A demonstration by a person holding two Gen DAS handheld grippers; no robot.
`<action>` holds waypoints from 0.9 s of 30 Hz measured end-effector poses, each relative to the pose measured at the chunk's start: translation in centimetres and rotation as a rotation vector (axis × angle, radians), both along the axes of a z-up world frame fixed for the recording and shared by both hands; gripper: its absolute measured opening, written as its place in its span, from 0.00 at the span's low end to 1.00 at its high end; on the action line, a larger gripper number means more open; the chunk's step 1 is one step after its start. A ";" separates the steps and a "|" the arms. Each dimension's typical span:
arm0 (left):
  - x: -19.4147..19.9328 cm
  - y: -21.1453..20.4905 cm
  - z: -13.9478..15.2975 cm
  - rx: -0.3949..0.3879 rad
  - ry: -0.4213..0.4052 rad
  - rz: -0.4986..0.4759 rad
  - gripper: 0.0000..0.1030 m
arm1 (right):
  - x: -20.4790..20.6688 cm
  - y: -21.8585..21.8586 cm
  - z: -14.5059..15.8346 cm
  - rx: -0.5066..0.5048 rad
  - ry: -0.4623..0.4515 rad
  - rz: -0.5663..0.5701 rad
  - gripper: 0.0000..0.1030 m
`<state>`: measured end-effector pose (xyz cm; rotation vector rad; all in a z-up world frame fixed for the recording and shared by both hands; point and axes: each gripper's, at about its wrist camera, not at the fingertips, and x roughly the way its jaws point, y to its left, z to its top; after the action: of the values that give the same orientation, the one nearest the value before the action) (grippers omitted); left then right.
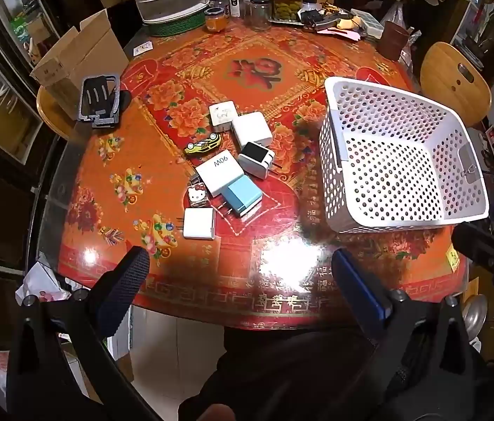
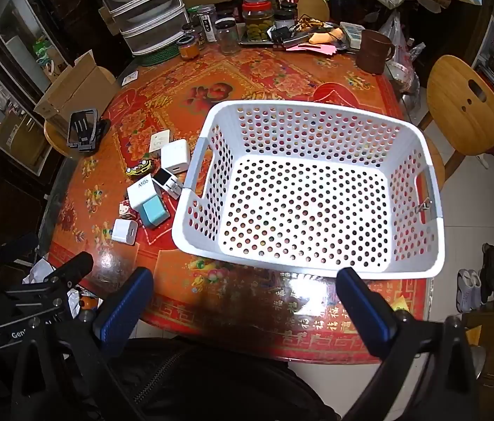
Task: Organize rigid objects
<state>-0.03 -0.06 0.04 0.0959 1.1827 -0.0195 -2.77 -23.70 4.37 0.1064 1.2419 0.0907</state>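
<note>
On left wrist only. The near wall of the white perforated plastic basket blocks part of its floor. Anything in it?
Observer: The right wrist view shows the whole floor of the white perforated plastic basket. Nothing lies in it.
Operator: The other tool is barely in my frame. State?
Observer: The right gripper is open, its blue-padded fingers wide apart with nothing between them, above the near edge of the red floral round table, in front of the basket.
Operator: Small white cube charger nearest me: where's its port?
Observer: An oval port shows on the side turned toward the basket.
</note>
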 end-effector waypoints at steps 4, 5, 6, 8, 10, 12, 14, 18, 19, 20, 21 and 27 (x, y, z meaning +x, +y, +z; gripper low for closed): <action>0.2 -0.3 -0.1 -0.007 0.005 0.003 0.99 | 0.1 0.0 0.0 0.003 0.002 0.000 1.00; 0.2 -0.1 -0.2 -0.023 0.010 0.004 0.99 | 0.1 0.0 0.0 0.003 0.001 0.000 1.00; 0.2 0.0 -0.2 -0.027 0.009 0.004 0.99 | 0.1 0.0 0.0 0.003 0.001 0.000 1.00; 0.2 0.1 -0.1 -0.026 0.009 0.004 0.99 | 0.1 0.0 -0.1 0.003 0.001 0.000 1.00; 0.3 0.1 -0.1 -0.024 0.009 0.005 0.99 | 0.2 -0.1 -0.1 0.004 0.001 0.000 1.00; 0.3 0.1 -0.1 -0.025 0.009 0.002 0.99 | 0.2 -0.1 -0.1 0.004 0.002 0.001 1.00; 0.2 0.2 -0.1 -0.025 0.009 0.002 0.99 | 0.2 0.0 -0.1 0.004 0.003 0.003 1.00; 0.2 0.2 0.0 -0.026 0.009 0.003 0.99 | 0.3 0.1 -0.2 0.004 0.004 0.004 1.00; 0.2 0.2 0.0 -0.026 0.008 0.003 0.99 | 0.4 -0.1 -0.2 0.005 0.001 0.001 1.00; 0.2 0.2 0.0 -0.026 0.007 0.003 0.99 | 0.4 -0.1 -0.2 0.005 0.001 0.002 1.00; 0.2 0.2 0.0 -0.025 0.007 0.002 0.99 | 0.4 -0.1 -0.2 0.004 0.000 0.003 1.00; 0.3 0.1 0.0 -0.025 0.008 0.002 0.99 | 0.6 -0.2 -0.2 0.004 0.002 0.003 1.00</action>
<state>0.26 0.05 0.05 0.0727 1.1898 -0.0331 -2.19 -23.92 4.18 0.1086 1.2437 0.0955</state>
